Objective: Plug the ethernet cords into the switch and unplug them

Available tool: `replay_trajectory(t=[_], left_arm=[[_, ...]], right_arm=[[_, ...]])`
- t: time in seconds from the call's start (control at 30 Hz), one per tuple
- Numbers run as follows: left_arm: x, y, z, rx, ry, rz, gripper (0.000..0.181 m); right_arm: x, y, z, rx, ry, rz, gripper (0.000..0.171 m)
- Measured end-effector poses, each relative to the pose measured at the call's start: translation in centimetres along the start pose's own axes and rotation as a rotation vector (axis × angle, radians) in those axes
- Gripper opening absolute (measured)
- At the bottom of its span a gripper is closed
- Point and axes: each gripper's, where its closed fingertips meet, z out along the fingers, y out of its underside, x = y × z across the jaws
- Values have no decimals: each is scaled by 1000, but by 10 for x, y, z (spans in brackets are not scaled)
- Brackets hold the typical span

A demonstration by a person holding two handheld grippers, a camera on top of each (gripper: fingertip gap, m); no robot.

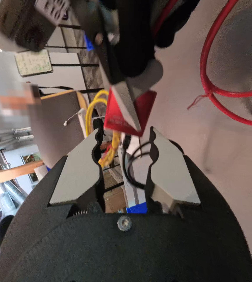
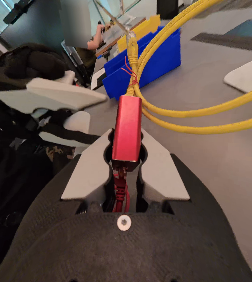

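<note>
The right gripper (image 2: 126, 146) has its grey fingers (image 2: 90, 169) pinching a small red metal box-shaped switch (image 2: 127, 129) above the grey surface (image 2: 198, 167). A red ethernet cord (image 2: 120, 193) enters the switch's near end, between the fingers. A yellow ethernet cord (image 2: 183, 113) is plugged into the far end and loops right; its free clear-tipped plug (image 2: 132, 44) stands beyond, a thin red tie (image 2: 133, 79) binding the cord. A blue plastic bin (image 2: 152, 64) sits farther back. The left gripper (image 1: 124, 132) has its fingers (image 1: 79, 167) spread, holding nothing, its tips just short of the switch (image 1: 116, 112).
</note>
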Motion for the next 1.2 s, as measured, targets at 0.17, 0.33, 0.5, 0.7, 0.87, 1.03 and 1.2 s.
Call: replay_trajectory(t=[0.17,0.33,0.5,0.7,0.87,1.03,1.2], left_arm=[[-22,32,-43,18,-38,-217,48],[19,69,-51,-55,30,-318,42],[83,80,-45,-105,186,-402,38],[117,90,-37,-121,255,-501,38],[135,98,-29,-146,282,-498,37],[144,105,-23,-163,301,-505,36],[153,105,-21,-169,319,-501,34]], right_arm=[[1,-43,-52,160,73,-41,26],[-12,-106,-117,315,175,-156,27],[-10,-182,-204,477,367,-331,28],[32,-249,-311,621,768,-662,27],[89,-253,-351,617,958,-784,27],[149,-216,-350,542,1041,-780,27],[184,-172,-334,422,1067,-771,27]])
